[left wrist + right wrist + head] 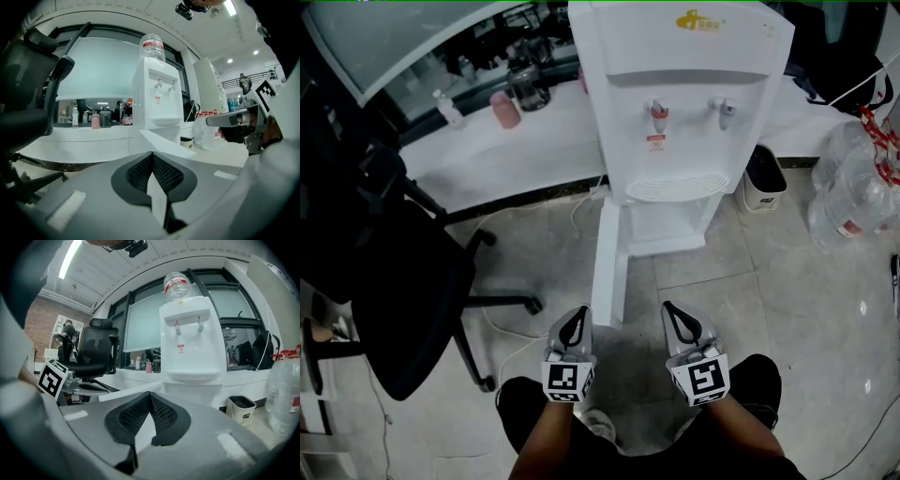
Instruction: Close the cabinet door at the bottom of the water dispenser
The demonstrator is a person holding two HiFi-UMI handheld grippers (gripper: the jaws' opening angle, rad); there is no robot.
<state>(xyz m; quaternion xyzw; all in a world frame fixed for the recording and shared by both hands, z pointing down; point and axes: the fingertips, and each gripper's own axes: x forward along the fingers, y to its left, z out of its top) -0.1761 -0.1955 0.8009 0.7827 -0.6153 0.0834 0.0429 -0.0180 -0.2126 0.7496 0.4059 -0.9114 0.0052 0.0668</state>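
The tall white plastic water dispenser [680, 122] stands on the pale tiled floor [722, 291] against the long white desk [506, 150]. Its lower compartment [670, 225] is exposed. The white cabinet door [609, 267] is hinged at the dispenser's left edge. It is swung wide open and projects edge-on towards the person, so its free end lies nearest the left tool [577, 317]. Assessment: the closing step has not begun, and this is the approach stage. Neither tool touches the door. Both are held low and side by side in front of the person's knees, pointing at the dispenser. The next move appears to call for bringing a tool against the outer face of the door, near its free edge, and pushing it round until it sits flush against the cabinet front. A grasp looks unnecessary. The left tool is clenched, with its black mesh pads meeting at the tips and nothing between them. The right tool [671, 314] is likewise clenched and empty.
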